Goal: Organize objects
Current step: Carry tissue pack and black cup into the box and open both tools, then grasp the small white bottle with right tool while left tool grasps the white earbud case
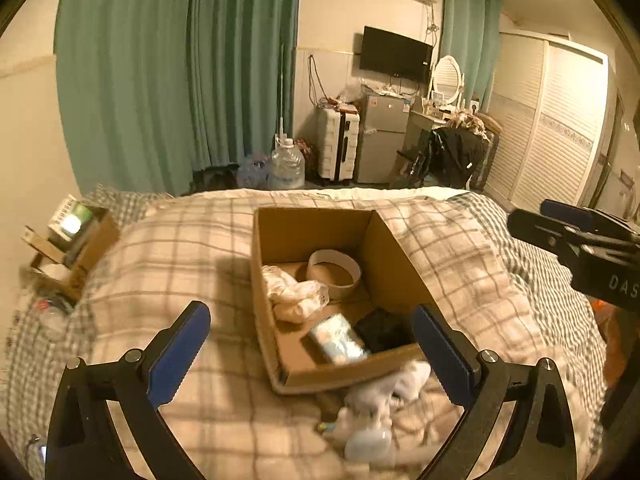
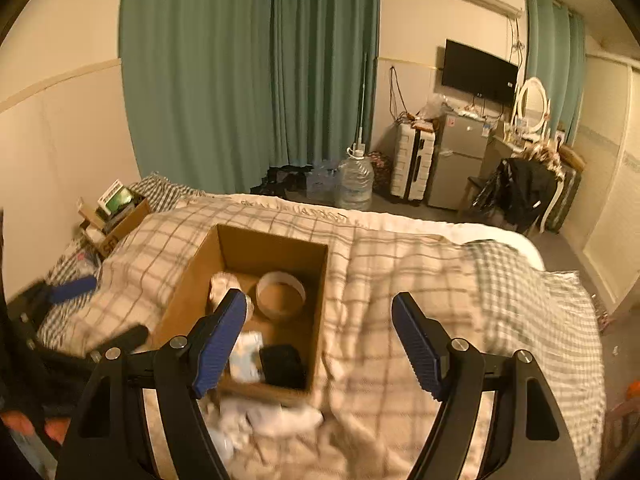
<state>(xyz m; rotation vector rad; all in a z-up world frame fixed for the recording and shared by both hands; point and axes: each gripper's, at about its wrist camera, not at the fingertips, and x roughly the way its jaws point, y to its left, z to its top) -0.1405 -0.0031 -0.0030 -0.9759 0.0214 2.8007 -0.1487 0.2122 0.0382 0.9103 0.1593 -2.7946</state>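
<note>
An open cardboard box (image 1: 280, 240) (image 2: 188, 280) sits on the plaid bed cover. It holds a tape roll (image 1: 334, 273) (image 2: 281, 294), a crumpled plastic bag (image 1: 294, 294), a light blue packet (image 1: 338, 338) (image 2: 246, 354) and a black item (image 1: 382, 328) (image 2: 282, 364). White cloth (image 1: 392, 388) (image 2: 276, 416) and a pale bottle (image 1: 366, 442) lie on the bed just in front of the box. My left gripper (image 1: 312, 336) is open and empty above the box's near end. My right gripper (image 2: 320, 328) is open and empty above the box's right wall.
A second cardboard box (image 1: 74, 240) (image 2: 116, 220) with small items sits at the bed's far left. Beyond the bed stand a water jug (image 1: 286, 166), a white suitcase (image 1: 338, 144), a small fridge (image 1: 382, 136) and a chair with dark clothes (image 1: 456, 156).
</note>
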